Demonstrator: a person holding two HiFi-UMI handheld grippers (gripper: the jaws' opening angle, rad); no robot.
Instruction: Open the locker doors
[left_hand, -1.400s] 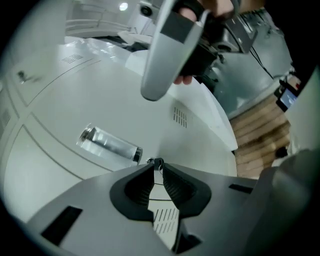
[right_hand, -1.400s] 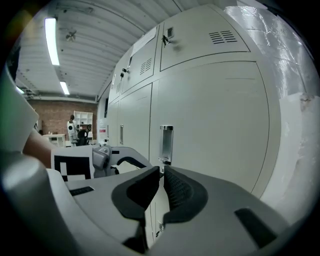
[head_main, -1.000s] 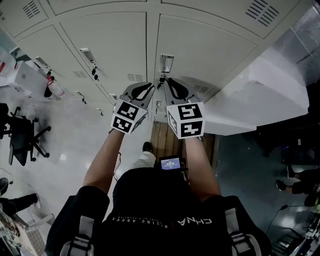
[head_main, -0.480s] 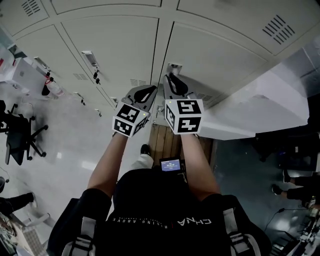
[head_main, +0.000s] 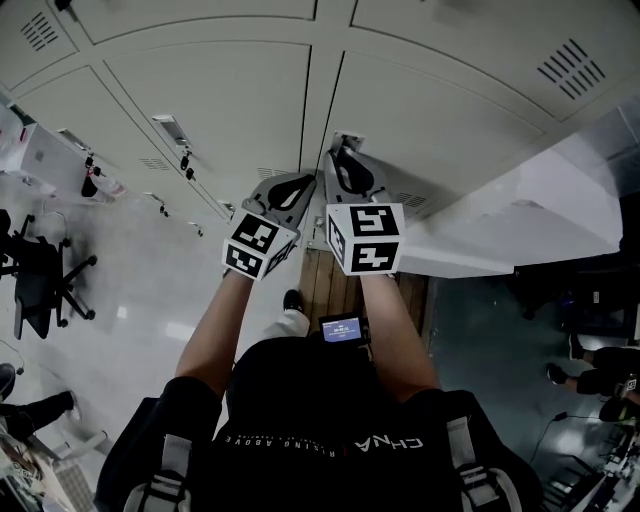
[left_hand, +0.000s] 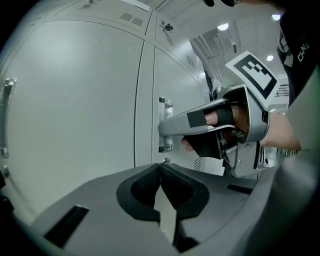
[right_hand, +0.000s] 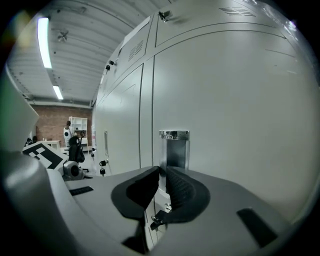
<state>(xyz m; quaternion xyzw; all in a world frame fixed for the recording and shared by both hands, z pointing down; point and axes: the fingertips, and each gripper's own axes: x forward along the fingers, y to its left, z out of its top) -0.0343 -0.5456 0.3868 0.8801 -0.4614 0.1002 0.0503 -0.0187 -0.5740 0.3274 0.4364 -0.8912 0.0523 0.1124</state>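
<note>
Grey locker doors fill the wall ahead, all closed. The door (head_main: 440, 110) right of the seam carries a chrome recessed handle (head_main: 347, 139) (right_hand: 174, 149) at its left edge. My right gripper (head_main: 341, 153) (right_hand: 163, 171) reaches that handle, and its jaws are pinched on the handle's left flange. A key (right_hand: 156, 219) hangs in the lock just below. My left gripper (head_main: 304, 181) (left_hand: 160, 167) hovers beside it, left of the seam, with jaws shut on nothing. In the left gripper view the right gripper's finger (left_hand: 200, 120) touches the handle (left_hand: 165, 125).
More closed lockers with handles (head_main: 171, 129) and dangling keys run off to the left. A white slanted casing (head_main: 520, 215) juts out on the right. Wooden boards (head_main: 325, 282) lie by the person's feet, and an office chair (head_main: 38, 275) stands far left.
Both grippers moved forward to the lockers. The right gripper rose onto the handle, which stood free above it a second ago. The door stays closed.
</note>
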